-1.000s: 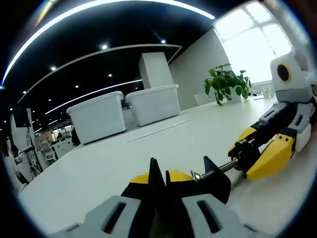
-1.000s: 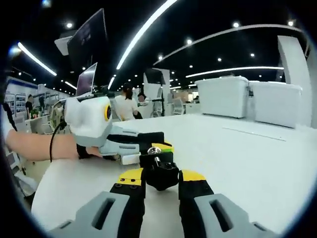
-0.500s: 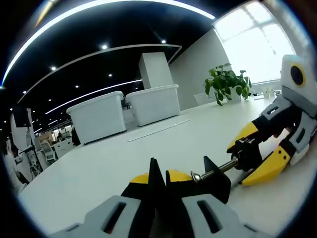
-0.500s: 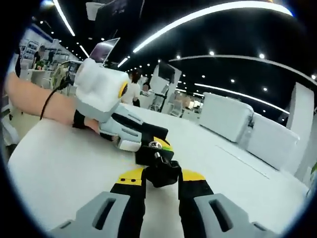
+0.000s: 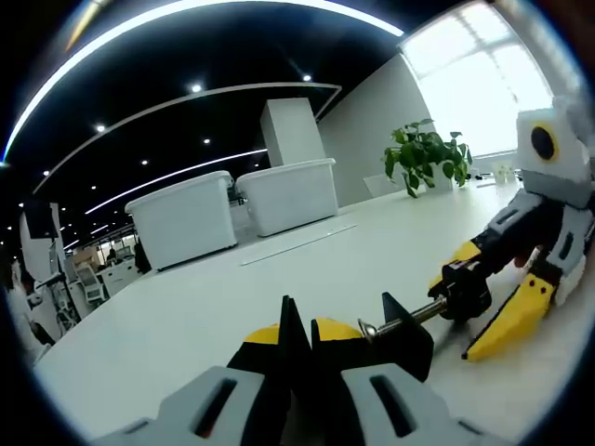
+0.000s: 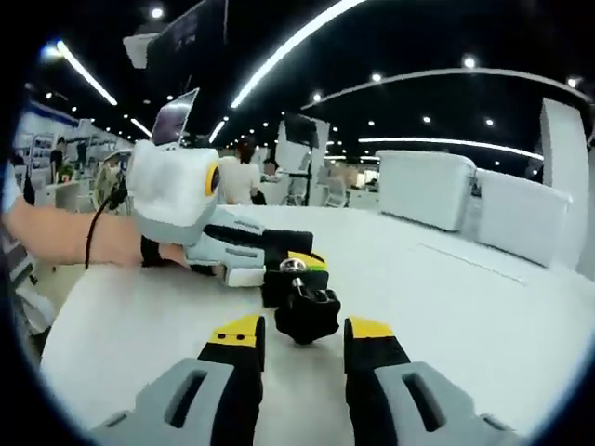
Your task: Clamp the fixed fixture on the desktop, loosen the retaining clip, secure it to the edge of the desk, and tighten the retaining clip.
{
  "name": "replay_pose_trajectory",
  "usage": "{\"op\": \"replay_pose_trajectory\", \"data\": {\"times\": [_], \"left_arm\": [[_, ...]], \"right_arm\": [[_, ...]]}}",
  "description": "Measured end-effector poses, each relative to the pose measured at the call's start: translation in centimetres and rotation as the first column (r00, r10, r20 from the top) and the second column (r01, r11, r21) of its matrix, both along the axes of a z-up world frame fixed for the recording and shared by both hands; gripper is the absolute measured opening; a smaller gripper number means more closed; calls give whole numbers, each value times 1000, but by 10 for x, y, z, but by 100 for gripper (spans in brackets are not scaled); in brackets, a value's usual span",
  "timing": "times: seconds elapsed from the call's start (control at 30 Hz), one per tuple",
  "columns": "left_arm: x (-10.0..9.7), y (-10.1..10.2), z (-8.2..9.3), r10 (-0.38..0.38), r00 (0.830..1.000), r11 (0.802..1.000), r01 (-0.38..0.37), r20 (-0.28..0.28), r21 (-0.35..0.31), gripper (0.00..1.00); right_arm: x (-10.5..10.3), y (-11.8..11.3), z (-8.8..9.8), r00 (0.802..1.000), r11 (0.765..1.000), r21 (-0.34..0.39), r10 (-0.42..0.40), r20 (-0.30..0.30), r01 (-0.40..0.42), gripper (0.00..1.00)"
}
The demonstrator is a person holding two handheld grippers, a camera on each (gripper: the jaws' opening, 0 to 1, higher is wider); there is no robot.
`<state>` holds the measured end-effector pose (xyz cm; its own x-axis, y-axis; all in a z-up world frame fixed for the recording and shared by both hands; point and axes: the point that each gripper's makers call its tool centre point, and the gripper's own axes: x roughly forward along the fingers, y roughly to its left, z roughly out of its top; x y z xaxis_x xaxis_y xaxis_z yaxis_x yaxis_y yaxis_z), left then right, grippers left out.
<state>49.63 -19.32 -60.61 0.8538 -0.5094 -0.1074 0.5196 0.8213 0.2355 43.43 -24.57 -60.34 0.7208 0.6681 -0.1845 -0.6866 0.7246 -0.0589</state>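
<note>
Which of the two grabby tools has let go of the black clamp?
The right tool. Its yellow-tipped jaws stand apart on either side of the clamp's black knob. The left tool is shut on the clamp's body.

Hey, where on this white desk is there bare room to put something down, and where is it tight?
Bare desk runs from the clamp out to the two white bins. Another open patch lies right of the clamp knob in the right gripper view. It is crowded around the clamp, where the left gripper and right gripper meet.
</note>
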Motion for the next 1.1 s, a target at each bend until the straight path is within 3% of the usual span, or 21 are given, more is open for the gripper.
{"op": "replay_pose_trajectory", "data": {"times": [0.1, 0.33, 0.4, 0.77, 1.03, 1.1], "left_arm": [[0, 0, 0, 0, 1000, 1000, 0, 0, 0, 9], [0, 0, 0, 0, 1000, 1000, 0, -1, -1, 9], [0, 0, 0, 0, 1000, 1000, 0, 0, -1, 9], [1, -1, 0, -2, 1000, 1000, 2, 0, 0, 9], [1, -1, 0, -2, 1000, 1000, 2, 0, 0, 9], [2, -1, 0, -1, 1000, 1000, 1, 0, 0, 9]], "right_arm": [[-2, -3, 14, 999, 992, 127, 7, -34, -2, 40], [5, -13, 18, 996, 975, 219, -19, -91, 39, 37], [5, -12, 17, 990, 966, 254, -20, -136, 55, 36], [9, -5, 8, 971, 952, 297, 3, -241, 70, 26], [12, -3, 7, 967, 950, 306, 13, -254, 68, 25], [12, -2, 7, 973, 956, 288, 10, -229, 58, 25]]}}
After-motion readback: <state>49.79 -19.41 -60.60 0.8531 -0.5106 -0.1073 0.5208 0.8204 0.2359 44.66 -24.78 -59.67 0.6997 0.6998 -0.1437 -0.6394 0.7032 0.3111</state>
